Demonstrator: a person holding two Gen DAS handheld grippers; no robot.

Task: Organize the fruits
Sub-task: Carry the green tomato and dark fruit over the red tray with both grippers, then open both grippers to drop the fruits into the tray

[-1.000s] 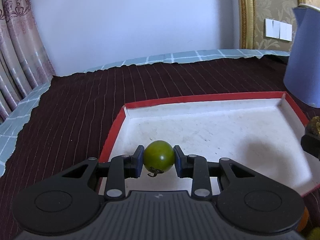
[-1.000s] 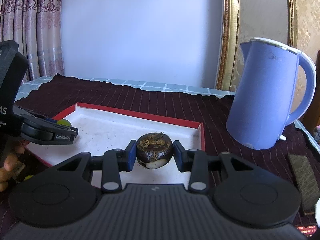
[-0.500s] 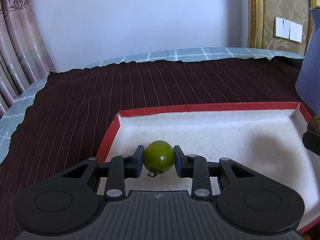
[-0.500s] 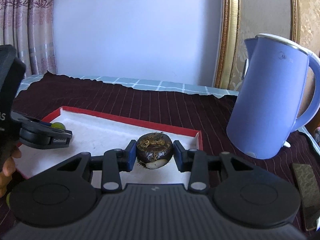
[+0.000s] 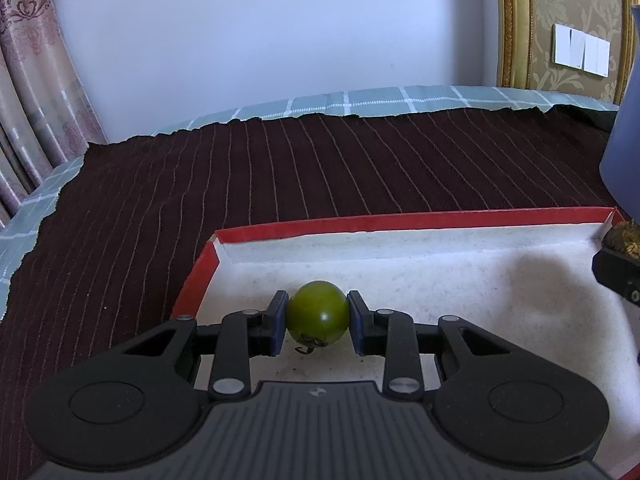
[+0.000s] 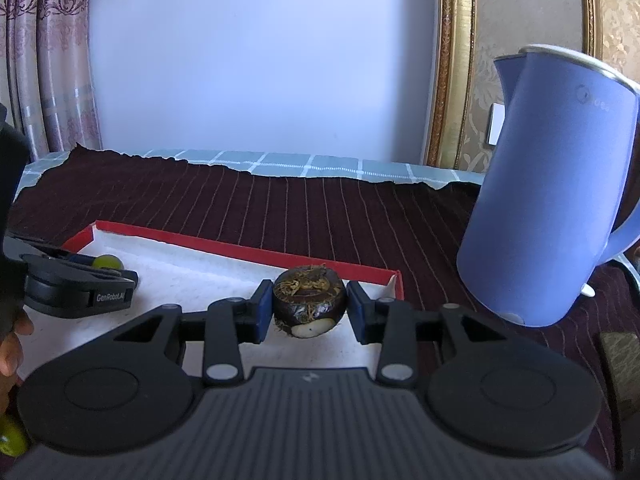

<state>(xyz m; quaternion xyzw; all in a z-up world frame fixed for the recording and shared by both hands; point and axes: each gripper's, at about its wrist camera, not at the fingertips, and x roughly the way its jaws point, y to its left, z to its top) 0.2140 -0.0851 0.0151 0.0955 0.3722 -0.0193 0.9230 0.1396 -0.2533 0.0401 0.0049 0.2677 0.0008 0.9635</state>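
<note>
While clamped between the left gripper's (image 5: 317, 326) blue pads, a green tomato (image 5: 318, 312) hangs over the near left part of a red-rimmed white tray (image 5: 400, 220). Right gripper (image 6: 309, 310) is clamped on a dark brown water chestnut (image 6: 309, 300) over the tray's right end, blue kettle (image 6: 552, 200) just beside on the dark striped cloth (image 5: 280, 168).

Green round fruits: two, one (image 5: 317, 312) clamped at frame centre, one (image 6: 12, 436) at lower left edge; dark brown fibrous fruit (image 6: 309, 300): one; red-rimmed tray (image 5: 400, 220): one; blue kettle (image 6: 552, 208): one, right of frame; hand-held grippers: two, left (image 5: 317, 322) and right (image 6: 309, 312); dark striped cloth (image 5: 280, 168): one.
</note>
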